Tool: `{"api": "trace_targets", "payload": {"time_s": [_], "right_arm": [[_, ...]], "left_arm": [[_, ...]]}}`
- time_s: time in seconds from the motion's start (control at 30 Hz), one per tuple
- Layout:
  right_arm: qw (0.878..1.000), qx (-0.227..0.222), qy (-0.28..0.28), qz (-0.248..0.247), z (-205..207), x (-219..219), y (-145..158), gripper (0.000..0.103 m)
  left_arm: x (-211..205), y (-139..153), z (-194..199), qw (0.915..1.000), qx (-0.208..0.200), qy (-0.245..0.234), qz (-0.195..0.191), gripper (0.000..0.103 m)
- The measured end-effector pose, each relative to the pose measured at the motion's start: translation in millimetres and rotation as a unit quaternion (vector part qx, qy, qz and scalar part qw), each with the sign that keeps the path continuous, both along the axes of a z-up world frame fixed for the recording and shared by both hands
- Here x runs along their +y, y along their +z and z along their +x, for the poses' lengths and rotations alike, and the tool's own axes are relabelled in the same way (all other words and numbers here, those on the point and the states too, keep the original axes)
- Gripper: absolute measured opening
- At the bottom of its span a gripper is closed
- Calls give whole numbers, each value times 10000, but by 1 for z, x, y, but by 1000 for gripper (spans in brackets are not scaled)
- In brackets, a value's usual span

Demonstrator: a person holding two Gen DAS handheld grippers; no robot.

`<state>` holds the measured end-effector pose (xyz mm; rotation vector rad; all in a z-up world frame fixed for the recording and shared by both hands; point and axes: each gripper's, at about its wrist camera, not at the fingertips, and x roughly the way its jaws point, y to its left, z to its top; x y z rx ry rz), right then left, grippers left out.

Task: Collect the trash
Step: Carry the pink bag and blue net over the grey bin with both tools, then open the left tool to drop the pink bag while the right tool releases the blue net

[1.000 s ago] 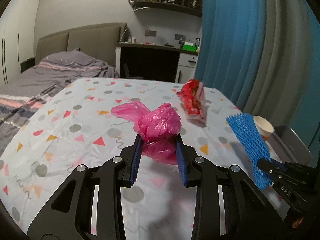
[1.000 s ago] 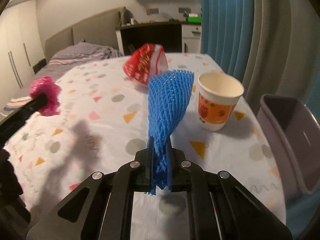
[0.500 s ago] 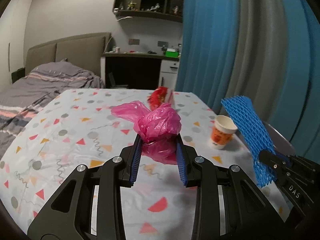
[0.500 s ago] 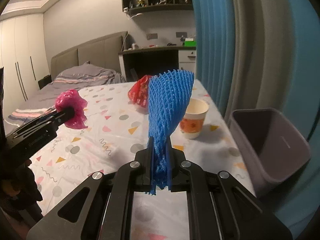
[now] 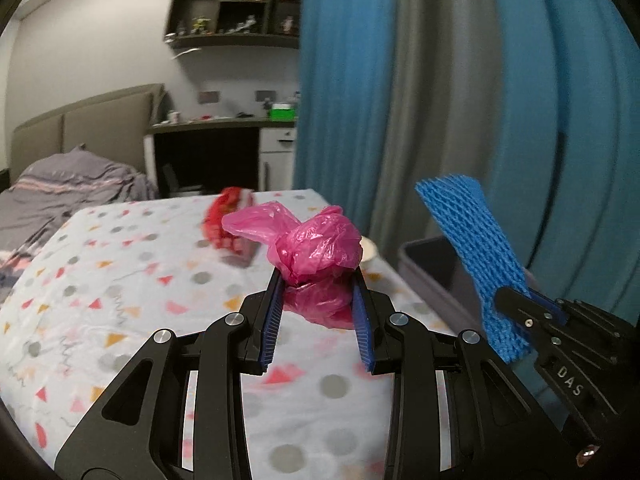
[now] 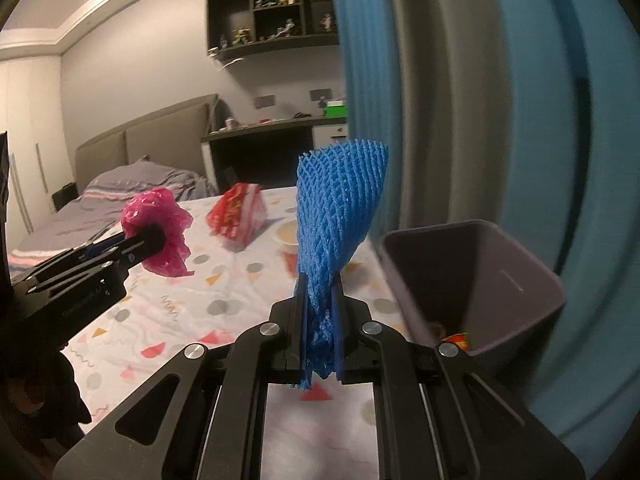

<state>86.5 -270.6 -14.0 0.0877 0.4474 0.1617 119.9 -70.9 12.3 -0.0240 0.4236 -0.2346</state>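
Observation:
My left gripper (image 5: 318, 280) is shut on a crumpled pink plastic bag (image 5: 316, 246) and holds it above the table; it also shows in the right wrist view (image 6: 158, 230). My right gripper (image 6: 320, 284) is shut on a blue foam net sleeve (image 6: 338, 208), also seen in the left wrist view (image 5: 470, 246), held up beside the grey bin (image 6: 480, 280). A red snack wrapper (image 6: 236, 216) and a paper cup (image 6: 288, 234) sit on the table.
The table has a white cloth with coloured shapes (image 5: 120, 300). The bin stands off its right edge, with some trash (image 6: 456, 338) at the bottom. Blue and grey curtains (image 6: 480, 100) hang close on the right. A bed (image 5: 60, 184) and desk lie behind.
Both grippers have lifted and swung right with their loads. The bin has come into fuller view on the right, and the cup is now partly hidden behind the held items.

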Motion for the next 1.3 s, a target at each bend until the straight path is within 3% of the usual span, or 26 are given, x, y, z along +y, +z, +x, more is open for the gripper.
{"api": "trace_targets", "payload": {"time_s": [0.53, 1.3], "right_arm": [[9949, -39, -998, 171, 10, -97, -15, 10], [9913, 169, -1283, 243, 50, -124, -32, 11]], "left_arm": [[-114, 1, 35, 9932, -28, -1153, -175, 32], [-173, -39, 103, 9824, 473, -1772, -343, 32]]}}
